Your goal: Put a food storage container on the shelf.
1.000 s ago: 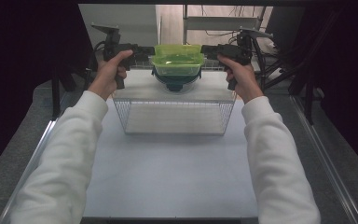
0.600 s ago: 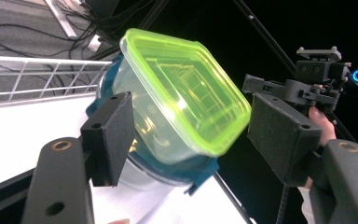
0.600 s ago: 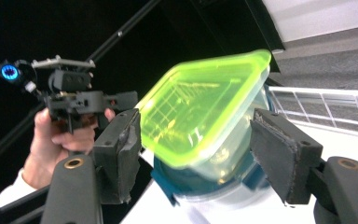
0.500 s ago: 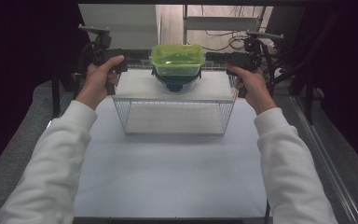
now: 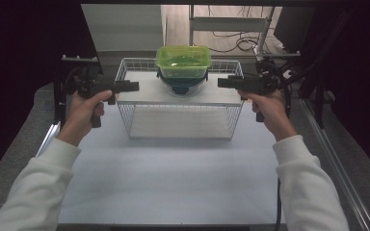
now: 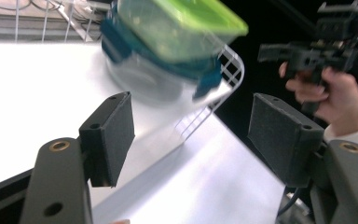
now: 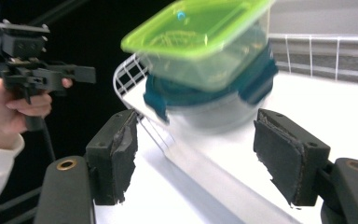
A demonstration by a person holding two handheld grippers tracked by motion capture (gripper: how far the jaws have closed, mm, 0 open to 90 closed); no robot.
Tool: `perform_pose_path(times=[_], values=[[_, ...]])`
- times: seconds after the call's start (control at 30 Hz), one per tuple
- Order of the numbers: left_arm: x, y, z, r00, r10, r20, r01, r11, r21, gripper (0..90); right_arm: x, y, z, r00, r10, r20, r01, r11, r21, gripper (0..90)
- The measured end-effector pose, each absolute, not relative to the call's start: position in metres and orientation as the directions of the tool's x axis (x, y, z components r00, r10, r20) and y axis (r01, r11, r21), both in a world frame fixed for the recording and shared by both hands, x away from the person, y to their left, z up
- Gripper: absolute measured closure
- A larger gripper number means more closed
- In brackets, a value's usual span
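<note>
Both your grippers are empty and flanking the stack. Left gripper (image 5: 134, 86) sits at the left end of the white wire basket (image 5: 180, 129), right gripper (image 5: 221, 82) at the right end, tips pointing inward at each other. Jaws stand apart on both; each gripper view has bare pads (image 6: 112, 135) with open air between them.

The target is the clear rectangular plastic container with the lime-green lid (image 5: 183, 61). It sits on top of a round clear container with a dark teal clip-on lid (image 5: 181, 85), and that one rests on the white board (image 5: 139, 94) laid across the basket top, toward the far edge, roughly centred left to right. Neither gripper is touching either container; both are near but apart.

My read on the step: approach or line-up for a two-sided pick of the green-lidded box, nothing gripped yet.

Next move, as I judge it:
- Raise both tips to the green box's side walls, above the teal lid clips.
- Close in level from left and right together, so the box doesn't slide off the round lid.
- The box looks blurred and tilted in both gripper views, so I can't tell how squarely it sits. Check that before you squeeze.
- Risk: a one-sided push knocks the upper box or drags the whole stack along the board.
</note>
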State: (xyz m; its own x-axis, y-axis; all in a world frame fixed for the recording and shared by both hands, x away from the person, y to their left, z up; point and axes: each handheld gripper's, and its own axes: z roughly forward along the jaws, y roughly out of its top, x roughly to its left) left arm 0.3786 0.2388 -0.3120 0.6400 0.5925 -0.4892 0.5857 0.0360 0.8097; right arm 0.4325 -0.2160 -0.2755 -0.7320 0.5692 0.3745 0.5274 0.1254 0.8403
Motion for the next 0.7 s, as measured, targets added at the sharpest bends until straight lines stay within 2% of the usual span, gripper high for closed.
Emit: perform_pose_path(times=[0.5,0.7], values=[[0.301,0.234,-0.393,0.660,0.642,-0.390,0.582,-0.109,0.806,31.0,0.356,-0.247,-0.350,-0.751,0.606,0.261,0.475,0.221,0.852,29.7],[0.285,0.218,-0.424,0.660,0.673,-0.335,0.590,-0.187,0.786,30.6,0.334,-0.257,-0.388,-0.733,0.626,0.266,0.517,0.259,0.816,29.7]])
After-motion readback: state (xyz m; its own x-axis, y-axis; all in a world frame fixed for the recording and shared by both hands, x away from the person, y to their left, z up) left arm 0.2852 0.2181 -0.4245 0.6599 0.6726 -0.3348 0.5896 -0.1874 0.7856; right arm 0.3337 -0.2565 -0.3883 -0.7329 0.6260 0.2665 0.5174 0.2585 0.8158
